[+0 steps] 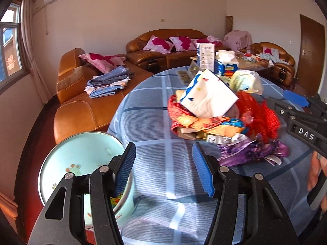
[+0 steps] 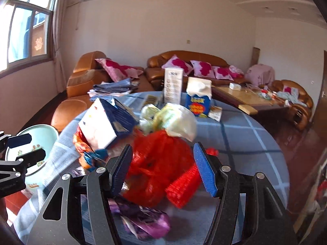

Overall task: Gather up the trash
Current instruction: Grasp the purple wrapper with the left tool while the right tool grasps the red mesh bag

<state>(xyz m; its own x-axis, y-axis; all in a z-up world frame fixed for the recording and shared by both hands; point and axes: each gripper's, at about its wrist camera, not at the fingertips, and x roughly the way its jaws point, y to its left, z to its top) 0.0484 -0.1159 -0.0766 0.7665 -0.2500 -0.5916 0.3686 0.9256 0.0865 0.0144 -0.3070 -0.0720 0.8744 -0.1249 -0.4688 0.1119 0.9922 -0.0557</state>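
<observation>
Both grippers are empty, jaws apart. Left gripper (image 1: 164,167) hangs over bare cloth at the near edge of the tabletop (image 1: 147,110); the pale green basin (image 1: 67,159) with scraps in it sits just off that edge, beside its left finger. Right gripper (image 2: 163,169) points at the red mesh bag (image 2: 157,163), bag showing between the pads but not pinched. Trash pile sits mid-table: white box (image 1: 208,96) tilted on top, orange wrappers (image 1: 196,122), purple wrapper (image 1: 249,151) nearest. My call: take loose outer pieces first, pinch mesh at a bunched fold, carry low to the basin. Pulling from under the box would likely tip it.
</observation>
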